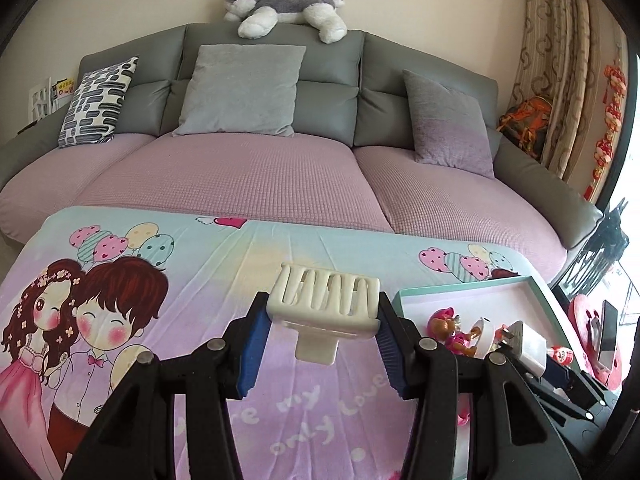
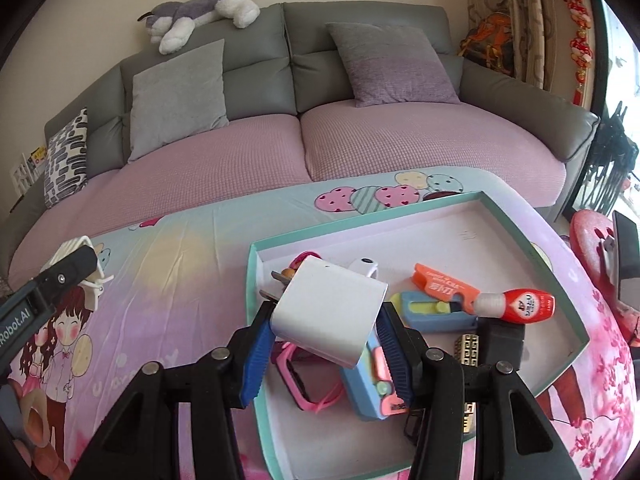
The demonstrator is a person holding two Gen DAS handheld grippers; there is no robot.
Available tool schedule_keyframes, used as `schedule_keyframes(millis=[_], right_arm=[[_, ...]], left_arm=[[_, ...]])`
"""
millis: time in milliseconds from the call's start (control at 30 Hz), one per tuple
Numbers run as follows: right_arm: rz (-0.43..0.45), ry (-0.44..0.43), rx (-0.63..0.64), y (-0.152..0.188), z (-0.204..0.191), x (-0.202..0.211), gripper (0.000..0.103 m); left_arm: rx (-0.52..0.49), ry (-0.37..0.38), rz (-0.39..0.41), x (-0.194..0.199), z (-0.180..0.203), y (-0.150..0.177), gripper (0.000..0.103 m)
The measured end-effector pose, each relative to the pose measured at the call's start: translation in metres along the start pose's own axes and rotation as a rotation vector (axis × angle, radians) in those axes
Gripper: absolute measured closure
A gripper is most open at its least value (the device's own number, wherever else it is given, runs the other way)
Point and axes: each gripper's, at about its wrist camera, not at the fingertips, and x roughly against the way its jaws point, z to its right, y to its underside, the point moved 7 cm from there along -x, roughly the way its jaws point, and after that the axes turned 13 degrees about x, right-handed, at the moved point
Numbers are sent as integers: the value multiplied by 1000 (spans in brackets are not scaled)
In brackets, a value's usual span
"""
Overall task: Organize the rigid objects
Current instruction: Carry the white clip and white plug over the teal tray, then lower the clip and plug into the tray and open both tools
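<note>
My left gripper is clamped on a cream slotted plastic holder, its blue pads pressing the two short ends so the slotted face stays up and the tab below hangs free; I carry it clear above the cartoon-print cloth, to the left of the teal-rimmed tray, which I take to be where it belongs. My right gripper is closed on a white charger block, pinched across its flat sides with the metal prongs pointing far-left, away from my pads, so the grip sits on smooth, broad faces. I hold it over the near-left part of the tray, above the pink watch and the blue utility knife. Further right in the tray lie an orange cutter, a second blue cutter and a red glue bottle, all loosely jumbled. I judge both pieces are mid-carry, to be set into the tray's bare far half.
</note>
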Motion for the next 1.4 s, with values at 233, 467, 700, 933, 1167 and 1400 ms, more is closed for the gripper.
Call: schedule_keyframes(millis=[233, 467, 700, 933, 1167, 1400], right_arm=[[-4, 58, -85, 4, 52, 2, 49], [-1, 82, -162, 9, 91, 6, 49], [14, 110, -211, 10, 117, 9, 49], [2, 107, -235, 15, 129, 3, 49], [-33, 116, -241, 25, 139, -4, 49], [-83, 90, -200, 29, 131, -17, 48]], left_arm=[[-60, 32, -18, -3, 33, 9, 51], [-127, 55, -50, -12, 68, 23, 51], [-177, 100, -70, -20, 102, 35, 51], [-242, 143, -108, -31, 137, 54, 50], [-312, 163, -135, -36, 168, 73, 50], [-328, 138, -192, -53, 173, 87, 50]])
